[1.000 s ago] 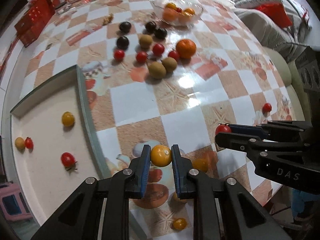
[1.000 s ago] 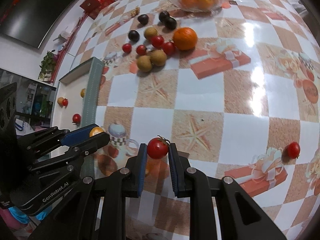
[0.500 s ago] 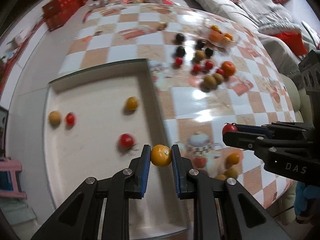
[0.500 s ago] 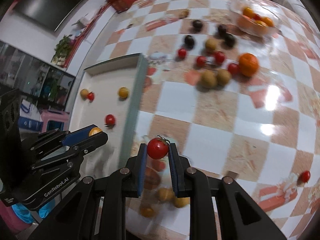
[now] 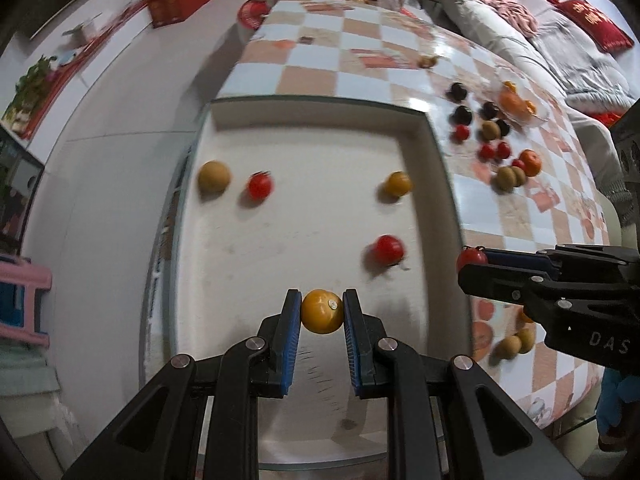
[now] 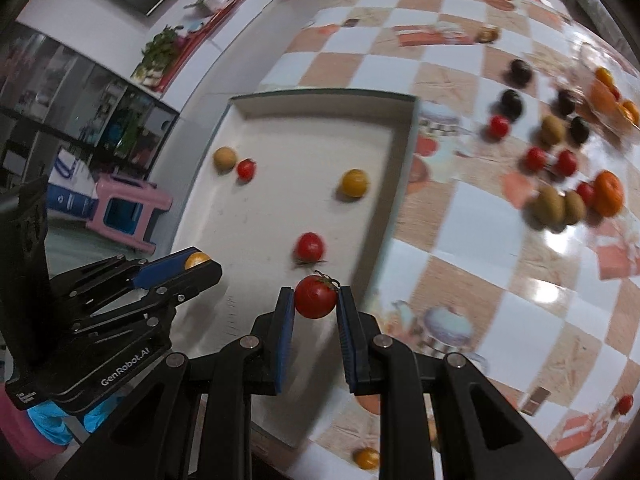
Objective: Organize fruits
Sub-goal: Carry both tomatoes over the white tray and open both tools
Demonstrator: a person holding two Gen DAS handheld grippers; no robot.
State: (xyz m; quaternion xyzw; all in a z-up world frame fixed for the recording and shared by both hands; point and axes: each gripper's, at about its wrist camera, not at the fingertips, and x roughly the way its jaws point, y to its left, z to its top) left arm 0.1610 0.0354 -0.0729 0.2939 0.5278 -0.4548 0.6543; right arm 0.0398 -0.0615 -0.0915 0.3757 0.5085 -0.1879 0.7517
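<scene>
My left gripper (image 5: 322, 311) is shut on a yellow tomato (image 5: 322, 317) and holds it above the near part of the white tray (image 5: 304, 128). My right gripper (image 6: 316, 299) is shut on a red tomato (image 6: 315, 297) over the tray's (image 6: 320, 98) near right edge; it also shows at the right of the left wrist view (image 5: 472, 258). In the tray lie a tan fruit (image 5: 215, 176), a red tomato (image 5: 260, 185), a yellow tomato (image 5: 398, 184) and another red tomato (image 5: 388, 249).
Several loose fruits lie on the checkered table: dark plums (image 6: 511, 101), kiwis (image 6: 554, 206), red tomatoes (image 6: 566, 162), an orange (image 6: 608, 192). A glass bowl of oranges (image 5: 516, 104) stands at the far right. Small fruits lie by the table's near edge (image 5: 514, 344). A pink stool (image 6: 124, 212) stands on the floor.
Both grippers have swung left, from over the checkered table to over the white tray, each still holding its tomato.
</scene>
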